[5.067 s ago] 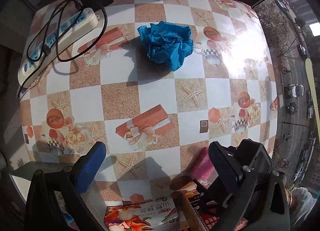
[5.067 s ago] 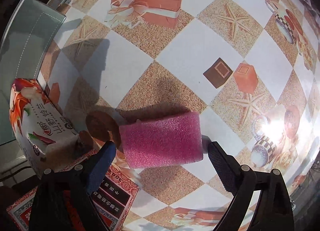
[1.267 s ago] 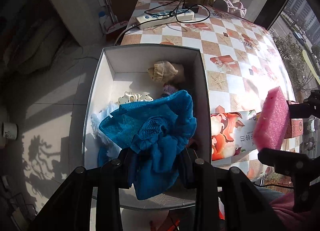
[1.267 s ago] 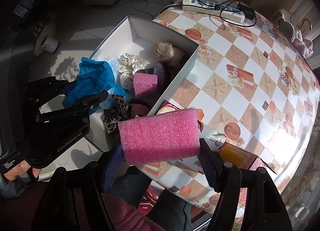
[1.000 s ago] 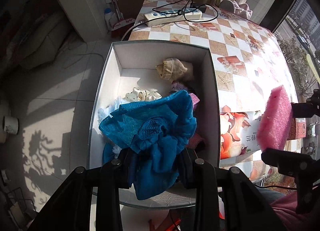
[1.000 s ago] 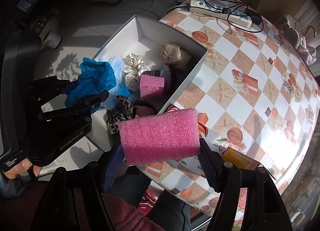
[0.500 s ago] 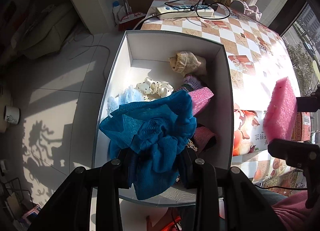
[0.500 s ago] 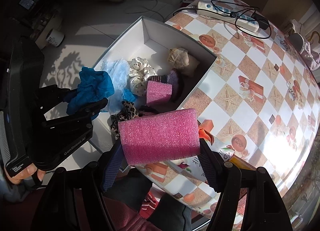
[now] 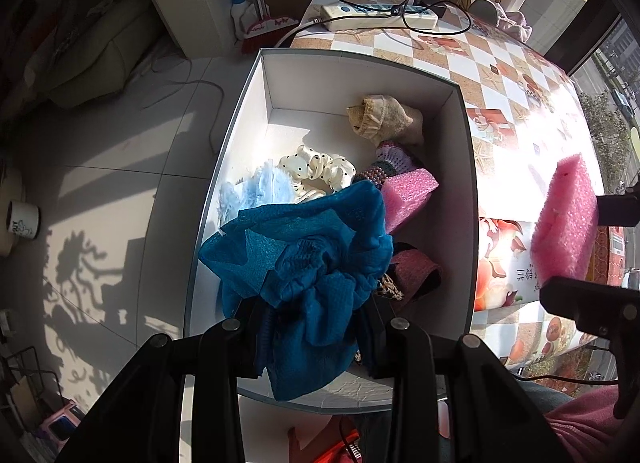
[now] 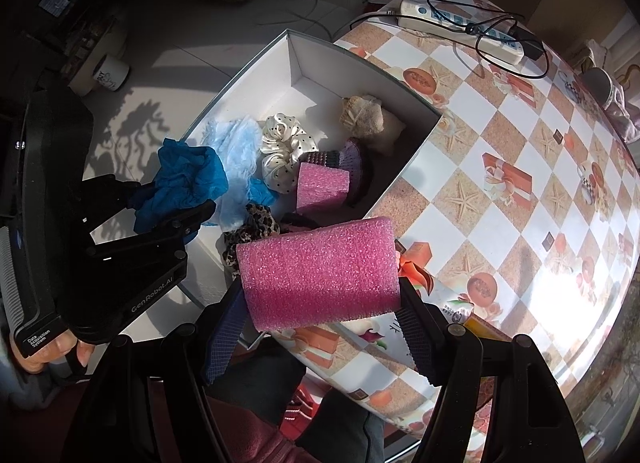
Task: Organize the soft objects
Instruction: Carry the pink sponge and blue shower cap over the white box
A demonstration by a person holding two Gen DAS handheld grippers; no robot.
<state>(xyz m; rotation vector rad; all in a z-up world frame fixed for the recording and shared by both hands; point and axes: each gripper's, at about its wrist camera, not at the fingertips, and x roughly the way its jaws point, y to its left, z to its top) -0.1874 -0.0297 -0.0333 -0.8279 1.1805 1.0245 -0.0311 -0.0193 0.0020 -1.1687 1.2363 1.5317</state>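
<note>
My left gripper [image 9: 316, 327] is shut on a crumpled blue cloth [image 9: 308, 259] and holds it above the near end of a white open box [image 9: 460, 135]. The cloth also shows in the right wrist view [image 10: 184, 179]. My right gripper [image 10: 320, 323] is shut on a pink foam block [image 10: 320, 271], held above the table edge just right of the box [image 10: 360, 59]. The block also shows in the left wrist view [image 9: 566, 223]. The box holds another pink foam piece [image 9: 406, 193], a white dotted scrunchie [image 9: 320, 173], a beige cloth [image 9: 384, 117] and light blue fluff [image 10: 236, 147].
The box sits beside a checkered table [image 10: 520, 135]. A power strip with black cables [image 9: 380, 15] lies at the table's far end. A tissue pack [image 9: 504, 263] lies at the near table edge. A mug [image 9: 22, 219] stands on the tiled floor at left.
Both grippers have drifted left over the box; the box now sits more to the right and centre in view. The grips on the blue cloth and the pink foam are unchanged.
</note>
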